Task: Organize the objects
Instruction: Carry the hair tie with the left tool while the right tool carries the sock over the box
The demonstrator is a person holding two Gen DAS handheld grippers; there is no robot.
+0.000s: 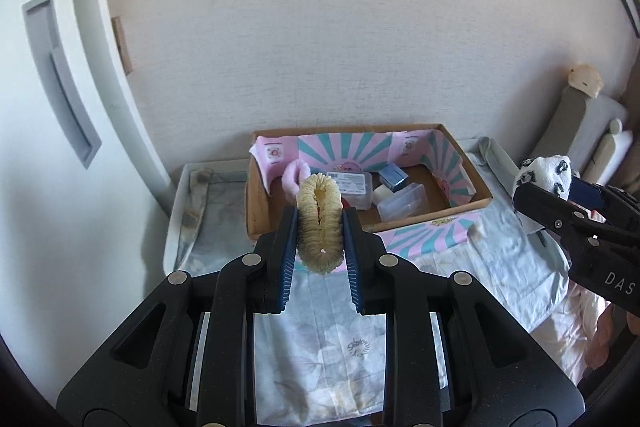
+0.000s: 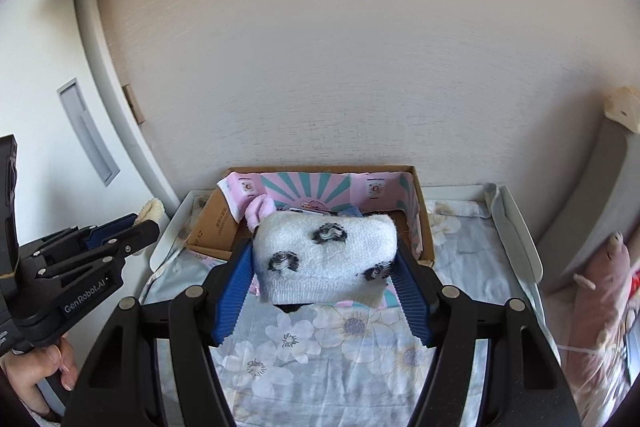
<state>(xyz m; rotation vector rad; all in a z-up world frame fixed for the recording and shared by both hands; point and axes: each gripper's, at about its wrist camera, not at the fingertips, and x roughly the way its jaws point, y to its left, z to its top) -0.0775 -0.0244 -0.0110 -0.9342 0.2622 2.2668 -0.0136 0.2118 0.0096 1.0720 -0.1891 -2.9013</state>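
My left gripper (image 1: pixel 320 223) is shut on a cream fluffy scrunchie (image 1: pixel 319 223) and holds it in the air just in front of the cardboard box (image 1: pixel 468 209). My right gripper (image 2: pixel 324 259) is shut on a white rolled sock with black spots (image 2: pixel 326 257), also in front of the box (image 2: pixel 425 227). The right gripper and sock show at the right edge of the left wrist view (image 1: pixel 544 177). The left gripper shows at the left of the right wrist view (image 2: pixel 140 227). The box holds a pink scrunchie (image 1: pixel 295 175), clear plastic cases (image 1: pixel 402 201) and a blue item (image 1: pixel 394 177).
The box has a pink and teal lining and stands against the wall on a bed with a flowered sheet (image 2: pixel 320 339). White rails (image 2: pixel 520 235) edge the bed. A pink plush toy (image 2: pixel 600 287) and grey cushions (image 1: pixel 580 119) lie to the right.
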